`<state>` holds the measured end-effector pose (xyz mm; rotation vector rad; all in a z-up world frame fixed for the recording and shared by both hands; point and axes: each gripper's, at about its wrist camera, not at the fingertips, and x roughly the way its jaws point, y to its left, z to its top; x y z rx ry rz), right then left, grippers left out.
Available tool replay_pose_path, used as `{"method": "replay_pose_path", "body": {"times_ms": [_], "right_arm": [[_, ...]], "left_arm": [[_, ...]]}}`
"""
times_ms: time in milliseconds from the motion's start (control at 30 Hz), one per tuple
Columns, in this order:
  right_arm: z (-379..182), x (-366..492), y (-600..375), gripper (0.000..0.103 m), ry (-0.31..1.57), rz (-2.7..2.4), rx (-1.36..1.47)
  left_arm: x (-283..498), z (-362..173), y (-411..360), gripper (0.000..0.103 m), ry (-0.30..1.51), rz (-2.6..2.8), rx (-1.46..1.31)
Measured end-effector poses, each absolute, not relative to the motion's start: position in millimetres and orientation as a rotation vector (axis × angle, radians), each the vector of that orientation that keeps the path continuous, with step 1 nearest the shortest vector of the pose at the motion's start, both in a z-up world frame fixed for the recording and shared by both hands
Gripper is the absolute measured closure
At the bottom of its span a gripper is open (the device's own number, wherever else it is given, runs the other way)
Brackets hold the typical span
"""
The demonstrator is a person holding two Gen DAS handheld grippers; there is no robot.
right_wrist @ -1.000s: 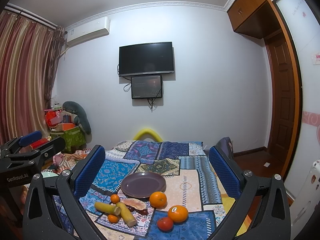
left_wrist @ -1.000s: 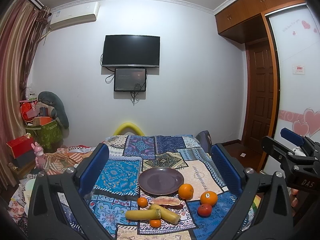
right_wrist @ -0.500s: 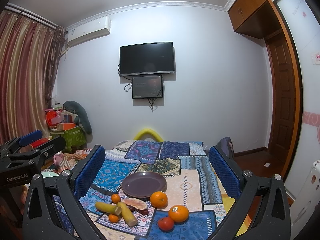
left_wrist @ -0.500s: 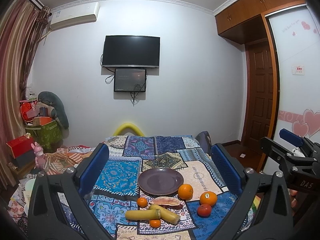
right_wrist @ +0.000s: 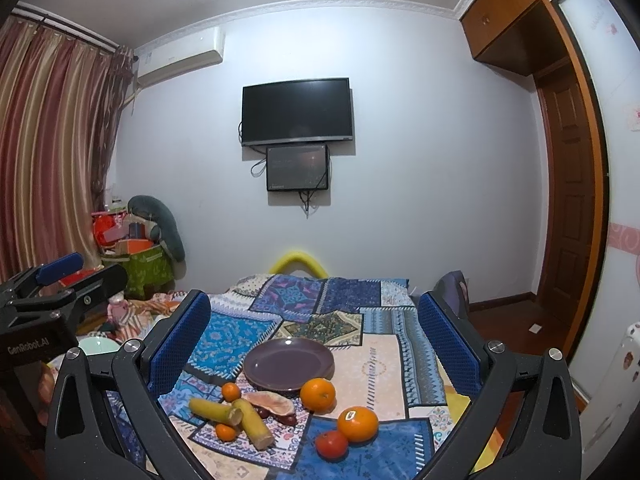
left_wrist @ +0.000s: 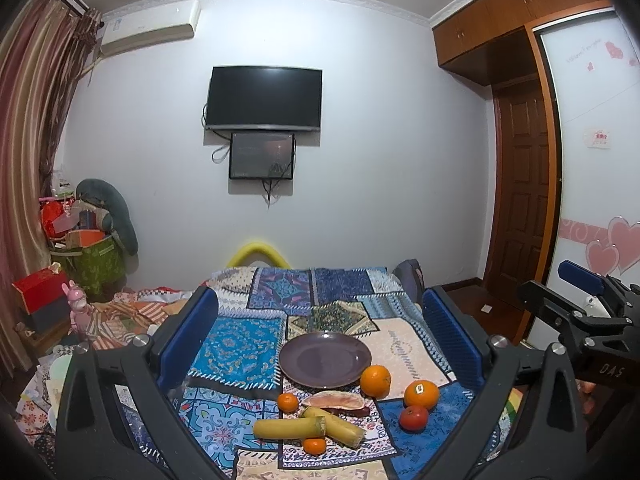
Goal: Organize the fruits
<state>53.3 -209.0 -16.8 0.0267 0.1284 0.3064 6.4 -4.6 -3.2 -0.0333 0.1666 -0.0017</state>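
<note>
Covering the table, a patchwork cloth; purple plate mid-cloth, bare; left gripper and right gripper both spread wide, holding nothing, above the near edge; fruit sits just before the plate: two oranges, two yellow stalks, maybe sugarcane, a pink slice, tomato, two mandarins.

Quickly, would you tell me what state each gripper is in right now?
Left gripper: open, holding nothing.
Right gripper: open, holding nothing.
</note>
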Motion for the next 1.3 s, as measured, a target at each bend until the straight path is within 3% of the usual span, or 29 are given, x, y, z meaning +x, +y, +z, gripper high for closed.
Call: {"method": "replay_pose_path", "body": {"times_ms": [333,400,500,733,1100,1300], "right_arm": [[-50.2,100.3,-217.5,0.0,0.298,0.284,0.029],[-56.7,109.3,-221.9,0.003,0.332,0.283,0.034],[-65.5,126.9,-230.5,0.017,0.389,0.283,0.045],[-77.2,159.2,-235.4,0.042,0.478,0.299,0.041],[-107.4,206.9,-214.9,0.042,0.623,0.351,-0.014],[-124.5,224.5,-205.4,0.029,0.67,0.358,-0.043]], "left_arm": [[60.9,-46.3,24.9,0.0,0.362,0.021,-0.023],[72.9,-59.8,30.1,0.005,0.411,0.035,-0.008],[91.1,-78.3,38.6,0.016,0.491,0.033,-0.01],[121.4,-121.3,51.0,0.023,0.625,0.004,-0.019],[150.0,-176.5,46.7,0.022,0.802,-0.101,-0.012],[163.7,-207.4,40.3,0.015,0.882,-0.129,-0.007]]}}
